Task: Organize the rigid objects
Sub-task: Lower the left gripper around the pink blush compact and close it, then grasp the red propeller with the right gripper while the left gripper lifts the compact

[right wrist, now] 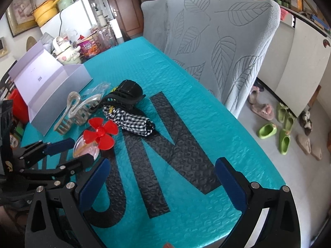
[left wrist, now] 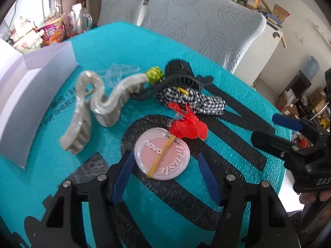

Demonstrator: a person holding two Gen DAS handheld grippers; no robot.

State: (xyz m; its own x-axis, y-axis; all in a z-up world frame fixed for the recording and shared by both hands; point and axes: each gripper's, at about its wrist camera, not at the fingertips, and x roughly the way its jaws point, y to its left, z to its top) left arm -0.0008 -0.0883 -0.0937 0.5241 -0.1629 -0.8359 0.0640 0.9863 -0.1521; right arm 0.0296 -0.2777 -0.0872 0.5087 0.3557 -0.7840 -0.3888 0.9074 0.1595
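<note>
Two grippers in play here, and we've got both over the teal bubble mat (right wrist: 206,103). Our left gripper (left wrist: 165,165) has its blue pads (left wrist: 122,177) on either side of the round pink blush compact (left wrist: 161,153), the one with a yellow rubber band across the lid. The left pad looks right at the compact's edge, the right pad stands a little off it, so we'd call it unclamped, not pinching yet. Our right gripper (right wrist: 163,177) is spread wide with nothing but bare mat between its pads, over the big black letters.

Just beyond the compact, touching its far rim, sits a red plastic propeller (left wrist: 187,127). Past that there's a black-and-white checkered fabric piece (left wrist: 190,100), with a black claw hair clip (left wrist: 182,75) lying on its far end. Off to the left of the left gripper, two pale translucent claw clips (left wrist: 97,107) lie tangled together, one with a small gold-green bead (left wrist: 154,74) at its tip. Further left still is an open white box (right wrist: 49,91). Behind the mat are chairs under a grey leaf-print cover (right wrist: 217,41).
</note>
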